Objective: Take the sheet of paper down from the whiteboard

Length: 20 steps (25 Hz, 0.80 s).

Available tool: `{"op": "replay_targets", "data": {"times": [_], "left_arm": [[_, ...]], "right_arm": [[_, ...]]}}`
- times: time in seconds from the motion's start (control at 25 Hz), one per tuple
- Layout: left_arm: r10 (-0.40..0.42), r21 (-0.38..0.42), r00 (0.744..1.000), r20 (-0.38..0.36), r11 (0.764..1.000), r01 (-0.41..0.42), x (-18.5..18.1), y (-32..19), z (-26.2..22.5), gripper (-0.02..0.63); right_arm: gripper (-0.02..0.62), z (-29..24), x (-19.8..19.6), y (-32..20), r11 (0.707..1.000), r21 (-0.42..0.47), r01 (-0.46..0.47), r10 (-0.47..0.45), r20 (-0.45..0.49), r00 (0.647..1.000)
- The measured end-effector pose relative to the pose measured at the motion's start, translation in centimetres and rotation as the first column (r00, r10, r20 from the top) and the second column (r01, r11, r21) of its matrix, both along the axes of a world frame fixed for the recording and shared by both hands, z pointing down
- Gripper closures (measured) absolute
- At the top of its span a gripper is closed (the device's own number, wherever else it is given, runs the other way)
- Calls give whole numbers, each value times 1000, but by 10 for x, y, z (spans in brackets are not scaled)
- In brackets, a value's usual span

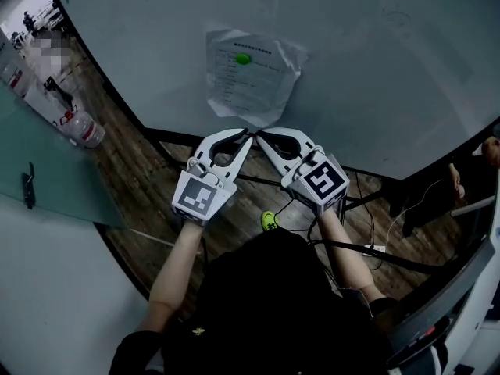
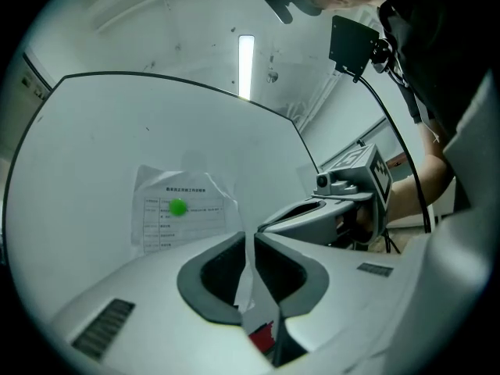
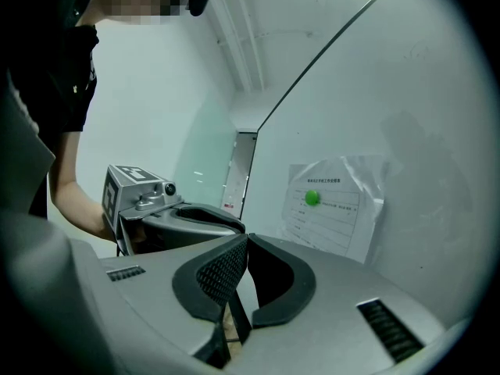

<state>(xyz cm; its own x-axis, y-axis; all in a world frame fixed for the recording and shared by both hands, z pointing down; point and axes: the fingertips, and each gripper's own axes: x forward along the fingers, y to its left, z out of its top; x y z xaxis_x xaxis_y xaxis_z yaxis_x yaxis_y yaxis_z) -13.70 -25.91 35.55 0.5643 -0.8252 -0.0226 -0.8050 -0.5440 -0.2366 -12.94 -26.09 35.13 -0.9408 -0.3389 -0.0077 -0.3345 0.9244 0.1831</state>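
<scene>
A creased printed sheet of paper point(image 1: 250, 76) hangs on the whiteboard point(image 1: 375, 69), pinned by a round green magnet point(image 1: 243, 58). Both grippers point at the board just under the sheet's lower edge, tips side by side and clear of the paper. My left gripper point(image 1: 248, 137) shows a thin slit between its pads in its own view point(image 2: 250, 234), with nothing in it. My right gripper point(image 1: 260, 135) has its pads pressed together on nothing point(image 3: 244, 239). The left gripper view has the sheet point(image 2: 183, 209) ahead to the left; the right gripper view has it point(image 3: 332, 209) to the right.
Plastic bottles point(image 1: 82, 127) stand on the wooden floor at the left beside a greenish glass panel point(image 1: 47, 170). Cables point(image 1: 367, 248) and a small green object point(image 1: 269, 219) lie on the floor under the board's dark stand bar point(image 1: 367, 182).
</scene>
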Motion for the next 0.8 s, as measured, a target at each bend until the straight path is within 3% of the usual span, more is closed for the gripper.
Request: {"op": "replay_targets", "data": {"times": [0.8], "left_arm": [[-45,67,998,53,997,42,-10,-46,-31,497]], "right_arm": [[583,-38,-2,-40,991,120,-64,65,-10,998]]}}
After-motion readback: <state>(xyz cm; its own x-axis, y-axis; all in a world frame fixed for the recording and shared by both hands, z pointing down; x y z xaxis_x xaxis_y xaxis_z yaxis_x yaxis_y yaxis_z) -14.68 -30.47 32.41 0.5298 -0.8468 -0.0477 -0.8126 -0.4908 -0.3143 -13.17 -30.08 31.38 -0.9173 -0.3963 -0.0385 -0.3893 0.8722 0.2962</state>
